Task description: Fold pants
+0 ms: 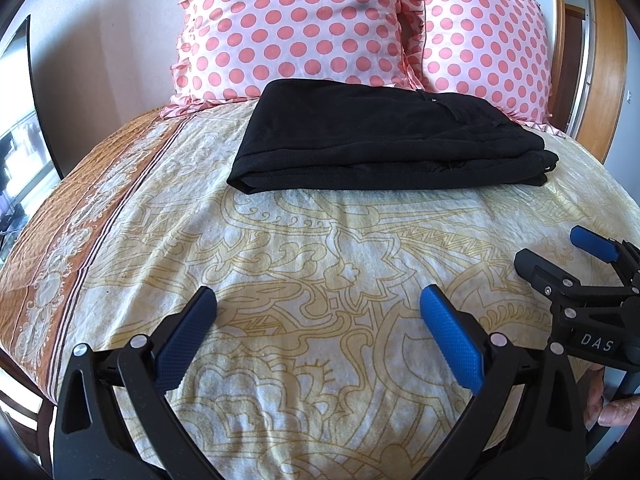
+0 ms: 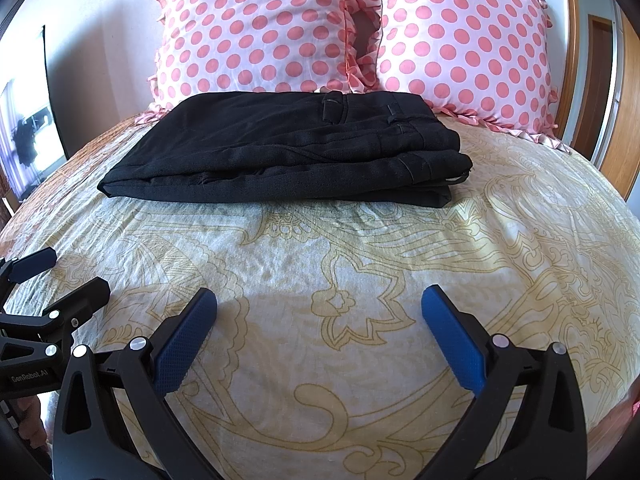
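Note:
Black pants (image 1: 384,140) lie folded in a flat rectangular stack on the bed, just in front of the pillows; they also show in the right wrist view (image 2: 288,152) with belt loops on top. My left gripper (image 1: 318,300) is open and empty, held above the bedspread well short of the pants. My right gripper (image 2: 319,300) is open and empty, likewise back from the pants. The right gripper appears at the right edge of the left wrist view (image 1: 560,256), and the left gripper at the left edge of the right wrist view (image 2: 60,276).
Two pink polka-dot pillows (image 1: 296,28) (image 2: 460,44) lean against the wall behind the pants. The cream patterned bedspread (image 1: 320,248) has an orange border (image 1: 60,240) at the left. A wooden door frame (image 2: 572,60) stands at the right.

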Available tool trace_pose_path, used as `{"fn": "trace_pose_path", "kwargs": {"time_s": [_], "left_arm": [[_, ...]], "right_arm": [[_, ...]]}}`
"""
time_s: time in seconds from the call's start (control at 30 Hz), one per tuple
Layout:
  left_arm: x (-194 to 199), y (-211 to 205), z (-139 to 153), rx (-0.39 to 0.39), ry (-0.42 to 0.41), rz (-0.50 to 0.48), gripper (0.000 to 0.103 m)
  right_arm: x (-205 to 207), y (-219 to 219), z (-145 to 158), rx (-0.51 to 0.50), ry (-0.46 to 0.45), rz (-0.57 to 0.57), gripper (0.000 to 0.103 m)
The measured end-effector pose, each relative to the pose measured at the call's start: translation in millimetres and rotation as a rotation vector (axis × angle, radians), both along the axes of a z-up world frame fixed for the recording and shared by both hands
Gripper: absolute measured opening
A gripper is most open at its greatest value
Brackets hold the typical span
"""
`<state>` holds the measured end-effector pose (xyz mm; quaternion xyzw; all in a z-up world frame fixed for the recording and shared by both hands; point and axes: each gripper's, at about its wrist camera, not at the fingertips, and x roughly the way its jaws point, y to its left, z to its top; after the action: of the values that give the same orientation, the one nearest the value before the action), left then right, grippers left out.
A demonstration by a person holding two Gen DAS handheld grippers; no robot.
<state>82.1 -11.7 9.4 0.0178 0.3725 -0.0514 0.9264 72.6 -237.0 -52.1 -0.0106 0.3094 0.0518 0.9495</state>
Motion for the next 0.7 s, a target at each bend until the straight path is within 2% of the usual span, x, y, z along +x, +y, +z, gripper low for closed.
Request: {"fn": "trace_pose_path", "kwargs": {"time_s": [0.7], "left_arm": [[-0.2, -0.4, -1.4, 0.004, -0.002, -0.009, 0.101]], "right_arm": [[0.0, 0.7, 0.0, 0.000, -0.002, -0.002, 0.102]]}}
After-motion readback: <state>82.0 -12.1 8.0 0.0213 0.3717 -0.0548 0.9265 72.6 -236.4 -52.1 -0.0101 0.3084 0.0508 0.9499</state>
